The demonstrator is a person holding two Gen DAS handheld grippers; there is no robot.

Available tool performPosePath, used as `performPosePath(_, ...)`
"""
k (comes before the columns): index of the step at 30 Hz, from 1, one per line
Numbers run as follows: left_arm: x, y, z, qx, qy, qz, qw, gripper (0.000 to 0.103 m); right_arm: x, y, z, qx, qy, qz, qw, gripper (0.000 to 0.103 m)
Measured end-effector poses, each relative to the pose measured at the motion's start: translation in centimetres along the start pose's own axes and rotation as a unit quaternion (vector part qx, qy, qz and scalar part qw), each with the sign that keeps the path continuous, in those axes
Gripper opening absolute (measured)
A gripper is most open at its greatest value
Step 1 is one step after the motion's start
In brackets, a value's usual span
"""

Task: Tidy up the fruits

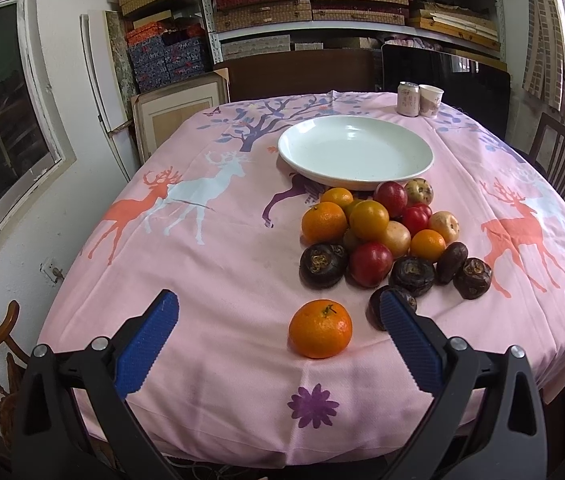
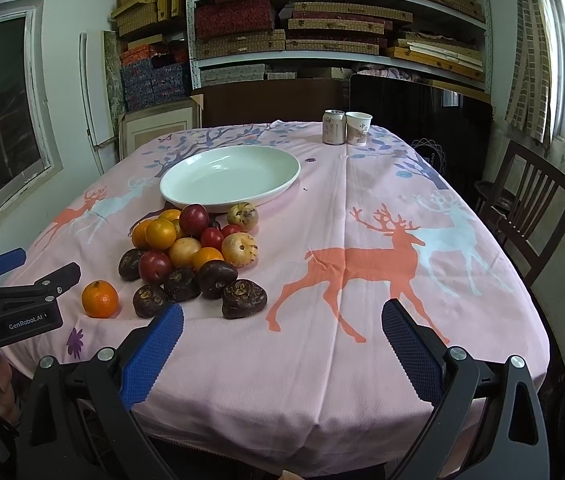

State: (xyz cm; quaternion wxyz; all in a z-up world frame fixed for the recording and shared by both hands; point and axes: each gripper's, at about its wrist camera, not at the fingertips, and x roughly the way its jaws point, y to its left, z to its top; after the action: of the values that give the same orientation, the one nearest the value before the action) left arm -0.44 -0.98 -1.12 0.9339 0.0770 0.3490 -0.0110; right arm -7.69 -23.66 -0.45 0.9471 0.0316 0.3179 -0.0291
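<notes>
Matt cloth, glossy plate, ribbed pads

The tablecloth (image 1: 218,280) is matt woven pink cloth; the plate (image 1: 356,152) near its far edge is smooth glossy ceramic (it seems). The lone mandarin (image 1: 319,329) has finely dimpled, slightly shiny peel; the left gripper (image 1: 278,308) has ribbed blue pads on matt black plastic.

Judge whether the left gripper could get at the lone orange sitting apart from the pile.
Probably yes: the left gripper is open, the lone orange lies between its jaws, and nothing blocks it.

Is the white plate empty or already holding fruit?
Empty. The white plate shows bare glaze; all the fruit pile sits on the tablecloth beside it.
</notes>
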Motion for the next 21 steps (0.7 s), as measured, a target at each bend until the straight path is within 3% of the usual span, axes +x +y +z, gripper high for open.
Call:
performPosePath(16,4.8,-1.1,-2.3,0.013,0.056,-0.02,0.9982,0.099,1.0,-0.7,-0.4,0.008,0.018,0.001,1.0,0.1)
performPosePath(21,6.3,-1.6,-2.5,0.025,0.053,-0.013,0.9982,0.099,1.4,-1.0,-0.4,0.01,0.024,0.001,1.0,0.1)
